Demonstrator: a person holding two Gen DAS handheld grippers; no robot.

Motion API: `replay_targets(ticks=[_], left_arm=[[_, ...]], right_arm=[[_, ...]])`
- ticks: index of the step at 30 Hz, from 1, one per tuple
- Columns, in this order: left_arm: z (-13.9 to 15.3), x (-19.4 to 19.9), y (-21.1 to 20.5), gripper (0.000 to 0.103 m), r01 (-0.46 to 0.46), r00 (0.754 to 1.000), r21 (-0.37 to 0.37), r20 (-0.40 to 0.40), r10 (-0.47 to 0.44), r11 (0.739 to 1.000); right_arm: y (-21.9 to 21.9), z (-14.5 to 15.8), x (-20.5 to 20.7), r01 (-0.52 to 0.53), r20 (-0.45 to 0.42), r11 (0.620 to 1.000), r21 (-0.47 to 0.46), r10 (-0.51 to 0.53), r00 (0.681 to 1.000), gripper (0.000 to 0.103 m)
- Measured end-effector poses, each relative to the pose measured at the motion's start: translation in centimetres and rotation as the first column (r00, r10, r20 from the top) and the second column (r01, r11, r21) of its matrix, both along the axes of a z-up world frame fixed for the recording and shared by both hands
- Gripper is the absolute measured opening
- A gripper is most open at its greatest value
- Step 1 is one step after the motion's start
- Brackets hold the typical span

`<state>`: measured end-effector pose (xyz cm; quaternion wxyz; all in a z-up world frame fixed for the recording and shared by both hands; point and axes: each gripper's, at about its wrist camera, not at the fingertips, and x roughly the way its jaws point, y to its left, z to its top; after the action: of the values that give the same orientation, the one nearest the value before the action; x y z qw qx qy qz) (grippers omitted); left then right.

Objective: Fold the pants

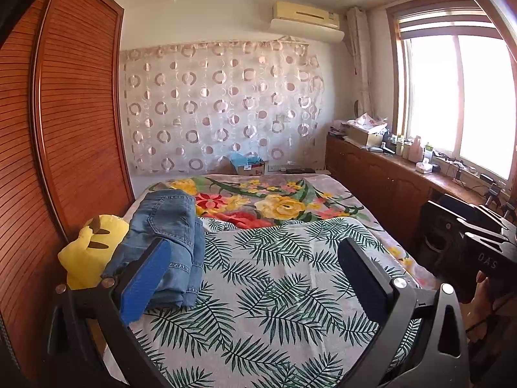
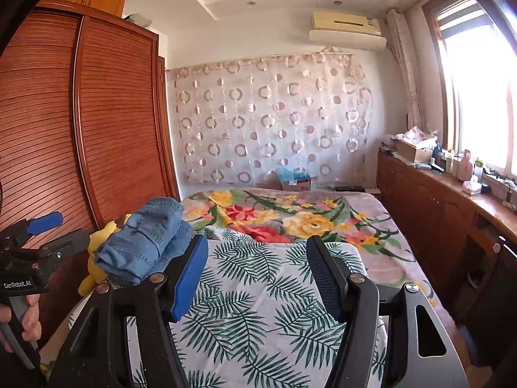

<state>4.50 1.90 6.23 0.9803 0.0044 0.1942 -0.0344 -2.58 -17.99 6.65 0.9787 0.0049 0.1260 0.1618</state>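
Blue denim pants point(image 1: 164, 242) lie folded in a stack at the left side of the bed, on the leaf-print cloth point(image 1: 274, 291); they also show in the right wrist view point(image 2: 145, 242). My left gripper point(image 1: 255, 265) is open and empty, held above the cloth, its left finger just in front of the pants. My right gripper point(image 2: 257, 265) is open and empty, to the right of the pants above the cloth. The left gripper's body shows at the left of the right wrist view point(image 2: 35, 252); the right gripper's body shows at the right of the left wrist view point(image 1: 478, 245).
A yellow plush toy point(image 1: 87, 249) lies beside the pants against the slatted wooden wardrobe point(image 1: 74, 113). A floral blanket point(image 1: 274, 200) covers the far half of the bed. A wooden counter point(image 1: 404, 168) with clutter runs under the window on the right.
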Motion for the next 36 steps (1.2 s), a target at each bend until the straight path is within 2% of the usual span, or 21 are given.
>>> replay_targets(ticks=[36], left_arm=[[-0.2,-0.1,0.1,0.103,-0.002,1.000,-0.006,0.005,0.002,1.000]], right_arm=[[-0.5,-0.8,-1.2,-0.003,0.017,1.000,-0.007,0.003,1.000,0.065]])
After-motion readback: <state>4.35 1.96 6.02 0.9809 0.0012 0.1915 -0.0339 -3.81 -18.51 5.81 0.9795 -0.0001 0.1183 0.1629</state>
